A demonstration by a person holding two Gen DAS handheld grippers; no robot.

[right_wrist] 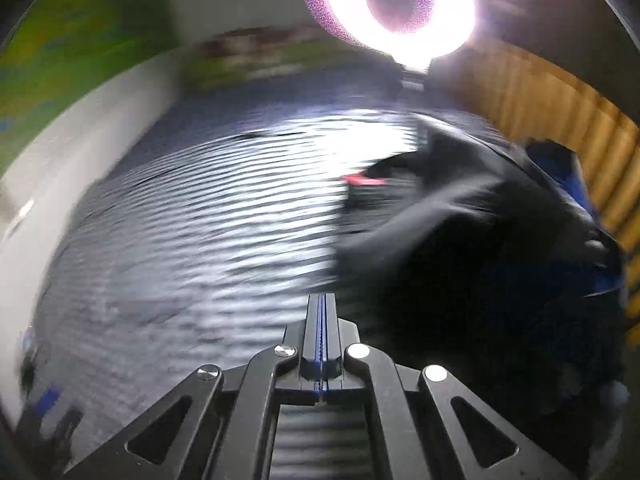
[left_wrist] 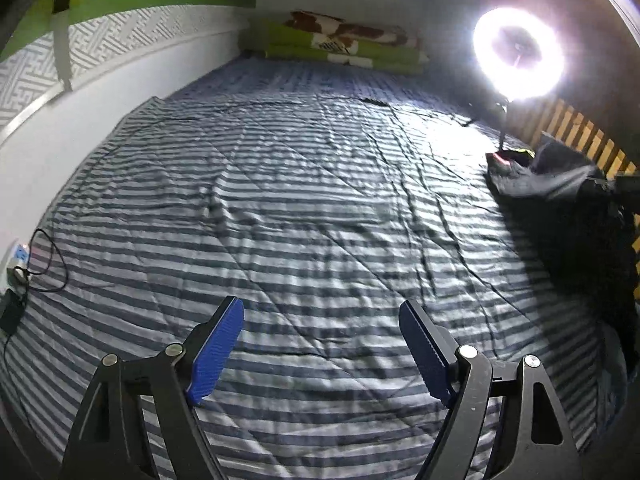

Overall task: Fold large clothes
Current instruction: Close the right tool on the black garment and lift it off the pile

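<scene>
**Garment heaped off to the right, both grippers clear of it**

Dark clothing (left_wrist: 560, 192) lies bunched at the right edge of the striped bed cover (left_wrist: 304, 208), up against the wooden slat rail (left_wrist: 580, 136). From the left gripper (left_wrist: 320, 344) it sits well apart, forward and far to the right; those blue-padded fingers (left_wrist: 218, 346) are spread wide with nothing between them, hovering over bare stripes. The right gripper (right_wrist: 322, 320) is the nearer one: in its blurred view the dark heap (right_wrist: 480, 248) fills the right half, just right of the fingertips. Its jaws are pressed together with no cloth visible between them, so I judge it is holding nothing. The pile has no clear long axis; it is crumpled, and no sleeve or hem can be made out. A red-pink scrap (right_wrist: 362, 179) shows at its near-left edge, either trim or a separate piece.

Count: one heap of dark clothing, two grippers, one ring light (left_wrist: 518, 54), one stack of folded green bedding (left_wrist: 340, 44) at the far end, one power strip with cable (left_wrist: 20, 264) at the left edge.

Judgement: the next move calls for reaching rightward, the right hand first, to drag the garment onto the open middle.
</scene>
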